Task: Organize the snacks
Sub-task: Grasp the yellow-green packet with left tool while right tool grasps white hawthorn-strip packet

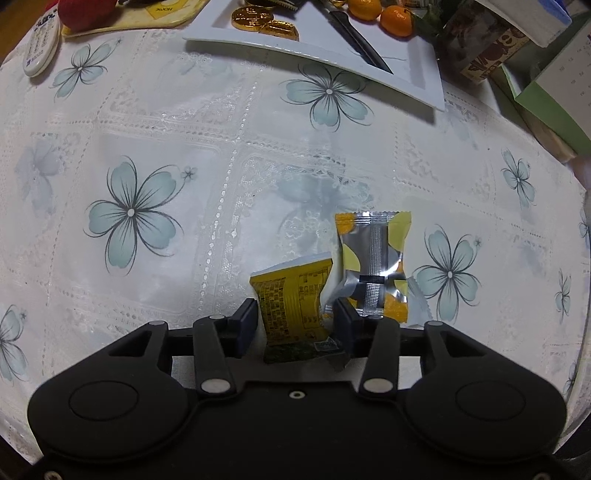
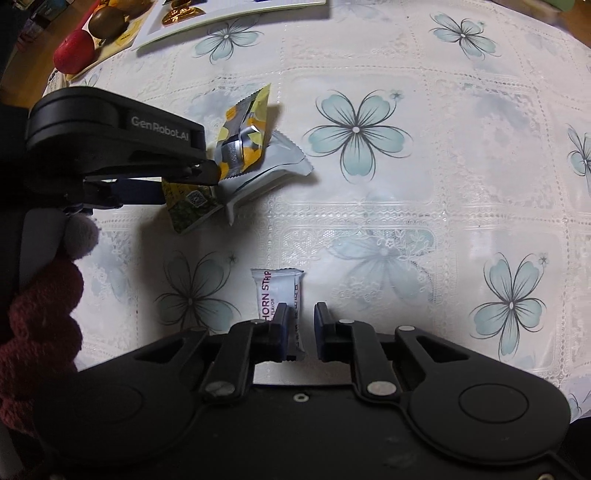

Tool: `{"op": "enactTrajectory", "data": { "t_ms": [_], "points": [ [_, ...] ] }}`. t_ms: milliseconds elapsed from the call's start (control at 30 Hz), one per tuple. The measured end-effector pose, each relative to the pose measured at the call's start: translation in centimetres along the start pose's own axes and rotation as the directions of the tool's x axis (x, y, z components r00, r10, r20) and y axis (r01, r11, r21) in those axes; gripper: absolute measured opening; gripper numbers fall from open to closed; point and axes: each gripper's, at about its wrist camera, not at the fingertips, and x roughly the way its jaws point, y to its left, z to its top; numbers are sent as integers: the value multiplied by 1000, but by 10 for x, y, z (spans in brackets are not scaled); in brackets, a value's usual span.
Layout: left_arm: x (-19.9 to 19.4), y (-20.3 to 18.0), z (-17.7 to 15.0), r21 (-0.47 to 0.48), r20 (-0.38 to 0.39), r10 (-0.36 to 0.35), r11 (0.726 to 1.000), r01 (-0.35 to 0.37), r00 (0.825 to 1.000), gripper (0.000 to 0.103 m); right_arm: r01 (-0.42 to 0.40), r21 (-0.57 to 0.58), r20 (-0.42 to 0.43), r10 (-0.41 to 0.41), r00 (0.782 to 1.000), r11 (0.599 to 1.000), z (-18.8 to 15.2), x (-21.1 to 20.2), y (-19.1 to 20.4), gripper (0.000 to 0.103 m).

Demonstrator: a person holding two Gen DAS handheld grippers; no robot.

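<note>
Sorting looks partly done. At the far side of the tablecloth (image 1: pixel 184 129) a white tray (image 1: pixel 314 55) already holds gold coins (image 1: pixel 258 20), with mandarins (image 1: pixel 395 20) and a knife (image 1: pixel 358 40) at its far end. Whether those belong there or have yet to be sorted cannot be told.

The loose packets are still off the tray, well apart from it, out on the middle of the cloth. The left gripper (image 1: pixel 295 310) points steeply down and is clamped on a yellow packet (image 1: pixel 291 295), its pads pressing on both sides. A silver packet (image 1: pixel 373 258) stands just outside the right-hand finger, touching the yellow one. The right wrist view shows a white packet (image 2: pixel 266 173) under it, lifted at one end. Whether these two are caught in the same grip or only lean on it is not clear.

The right gripper (image 2: pixel 301 310) also points down, with its jaws drawn as near together as they appear to go. A white strip (image 2: pixel 280 288) runs between them, tight against one pad with a sliver of light beside the other. It reads as pinched, though only just.

By my judgement the gathering is close to finished, since no other stray packet shows on the cloth in either view. What is left is the carrying: both hands need to take their packets across to the tray and set them down beside like items. The thin hold on the strip, and the loose pair by the left gripper, could slip on the way
</note>
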Motion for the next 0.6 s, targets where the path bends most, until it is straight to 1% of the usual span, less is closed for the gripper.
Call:
{"op": "enactTrajectory", "data": {
  "t_ms": [33,67,100,200,233,300,333,367,433,500,600],
  "points": [
    [0,1,0,0,2,-9,1000,9,1000,38,-3,9,4,3,1000,1000,0,-1,-1,20],
    [-1,1,0,0,1,-5,1000,5,1000,38,-7,15,8,7,1000,1000,0,-2,-2,23],
    [-2,1,-1,0,2,0,1000,0,1000,38,-10,18,14,10,1000,1000,0,-4,-3,30],
    [-8,1,-5,10,3,21,1000,-21,1000,38,-1,16,22,0,1000,1000,2,-6,-4,31],
    [-11,1,-6,17,7,31,999,-31,1000,38,-4,18,23,3,1000,1000,2,-6,-4,33],
    [-16,2,-10,40,17,77,996,-78,997,38,-8,20,21,8,1000,1000,2,-4,-1,38],
    [-19,3,-13,50,27,108,993,-110,994,38,-9,17,22,9,1000,1000,2,-3,0,42],
    [-21,5,-16,57,40,137,989,-139,990,38,-7,15,23,6,1000,1000,1,-1,3,43],
    [-23,10,-20,67,45,188,979,-191,981,38,12,12,26,-12,1000,1000,-1,1,7,51],
    [-23,18,-23,66,39,206,976,-208,978,38,36,15,40,-37,999,999,-3,3,12,52],
    [-17,27,-24,50,6,210,977,-210,978,38,73,11,72,-73,995,997,-7,5,17,52]
  ]
}}
